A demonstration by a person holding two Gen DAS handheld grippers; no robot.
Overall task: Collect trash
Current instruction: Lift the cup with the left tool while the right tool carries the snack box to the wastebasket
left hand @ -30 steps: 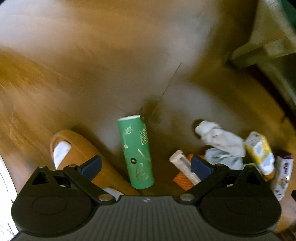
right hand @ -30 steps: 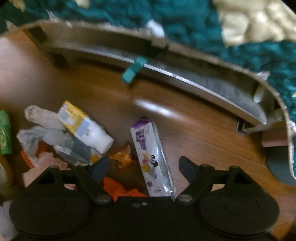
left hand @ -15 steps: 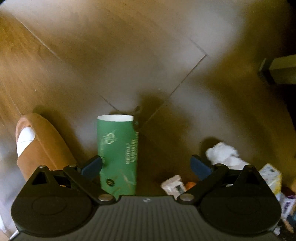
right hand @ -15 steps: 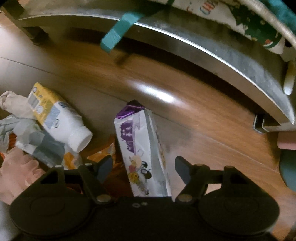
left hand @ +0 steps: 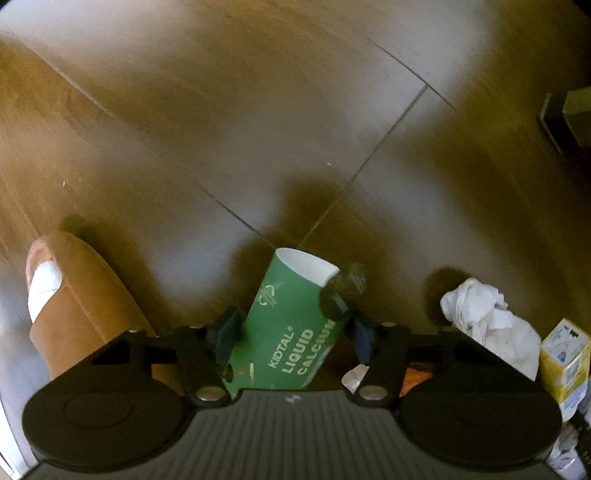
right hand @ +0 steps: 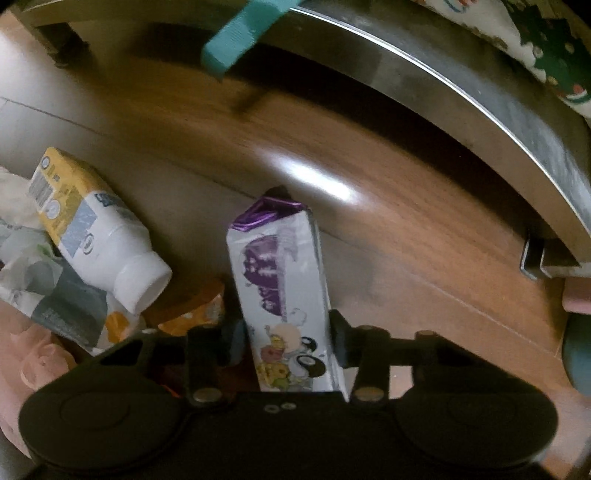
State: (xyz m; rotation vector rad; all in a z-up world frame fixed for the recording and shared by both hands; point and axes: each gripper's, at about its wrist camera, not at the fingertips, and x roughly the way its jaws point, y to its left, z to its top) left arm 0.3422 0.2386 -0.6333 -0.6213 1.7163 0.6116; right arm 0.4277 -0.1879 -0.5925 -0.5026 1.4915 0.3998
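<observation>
Green tube (left hand: 291,328) w/ white lettering lies on the wood floor (left hand: 258,110), open white end pointing away, and the left gripper (left hand: 291,334) has just been closing round it: jaws now pressed on both flanks mid-body, clamped on. Looks like light cardboard, hollow, so it'll prob dent if squeezed hard; mid-body grip is sensible, though a round wall can roll betw the pads. A dark blurry thing sits at its upper right edge, can't tell what. Over to the right gripper (right hand: 286,341): jaws have just been closing too, now hard against the purple-and-white wrapper (right hand: 280,288), which lies lengthwise on the floor w/ its crimped purple end pointing away. Foil-ish, glossy, prob near weightless and slippery; it'll crush flat, so a grip across the narrow width near the middle is right. Around them: white crumpled tissue (left hand: 484,317) and a yellow-white bottle (right hand: 92,229) lying on its side, orange scrap (right hand: 195,310) just beside the wrapper, more paper and a pink thing at far left, unclear. Brown slipper (left hand: 77,310) left of the tube. Metal furniture rail (right hand: 461,92) runs behind, teal strap (right hand: 240,33) hanging off it.
</observation>
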